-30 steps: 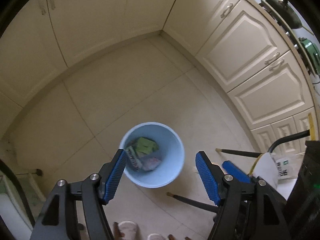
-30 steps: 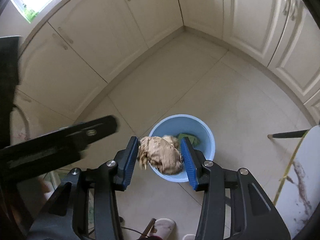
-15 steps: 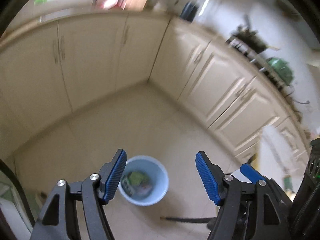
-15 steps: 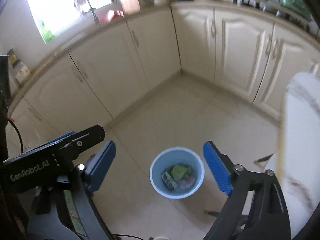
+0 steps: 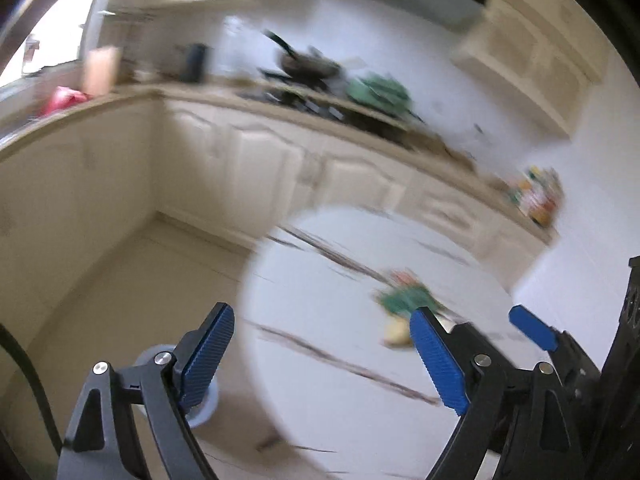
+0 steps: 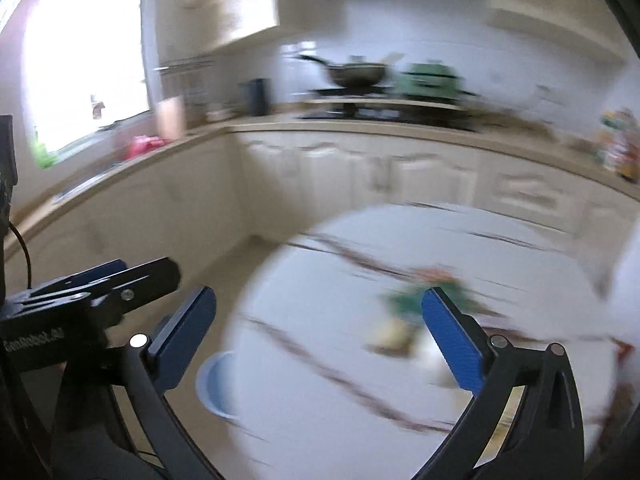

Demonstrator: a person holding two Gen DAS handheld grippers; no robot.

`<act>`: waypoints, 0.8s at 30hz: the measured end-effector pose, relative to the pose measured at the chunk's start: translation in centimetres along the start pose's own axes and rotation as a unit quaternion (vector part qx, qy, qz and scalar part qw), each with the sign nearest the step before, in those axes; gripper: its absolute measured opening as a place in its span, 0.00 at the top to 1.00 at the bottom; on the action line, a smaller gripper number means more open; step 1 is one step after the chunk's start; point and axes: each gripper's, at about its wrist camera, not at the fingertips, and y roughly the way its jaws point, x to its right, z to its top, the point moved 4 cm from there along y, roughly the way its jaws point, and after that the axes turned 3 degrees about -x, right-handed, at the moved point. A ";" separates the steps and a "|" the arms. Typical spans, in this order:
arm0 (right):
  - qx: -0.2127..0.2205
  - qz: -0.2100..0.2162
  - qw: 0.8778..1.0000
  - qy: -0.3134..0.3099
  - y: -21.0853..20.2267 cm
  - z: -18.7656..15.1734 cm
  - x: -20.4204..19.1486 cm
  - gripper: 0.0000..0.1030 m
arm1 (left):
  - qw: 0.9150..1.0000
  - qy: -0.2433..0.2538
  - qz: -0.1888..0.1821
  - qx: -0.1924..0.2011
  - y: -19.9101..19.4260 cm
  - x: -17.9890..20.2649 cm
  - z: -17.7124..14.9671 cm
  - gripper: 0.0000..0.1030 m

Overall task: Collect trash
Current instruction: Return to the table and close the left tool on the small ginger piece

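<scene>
Both tongs, left [image 5: 322, 354] and right [image 6: 320, 344], gaped empty; blurred green trash [image 6: 416, 300] on the round white marbled worktop [image 6: 320, 400] risked a mistimed, missed grab.

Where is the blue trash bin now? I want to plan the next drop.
The blue trash bin sits on the floor beside the white round table's left edge, low left in both wrist views, partly hidden behind the table.

A round white marble table [image 6: 320, 360] lies before me. At my twelve o'clock, cream cabinets [image 6: 400, 172] carry a wok [image 6: 354, 72] — a green pot [image 6: 428, 80] just beside it. A window [image 6: 84, 76] glows at ten o'clock.
</scene>
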 end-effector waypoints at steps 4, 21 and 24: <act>-0.023 -0.050 0.997 0.062 -1.8 -2.8 8.7 0.00 | 0.997 0.041 0.006 -0.060 6.0 3.9 -0.6 0.16; -0.076 -0.040 0.986 0.141 2.4 -7.7 17.4 0.00 | 0.984 0.089 0.022 -0.152 24.6 6.3 1.4 0.24; -0.081 -0.042 0.985 0.144 3.0 -7.7 17.1 0.00 | 0.984 0.095 0.009 -0.147 26.2 5.8 1.8 0.65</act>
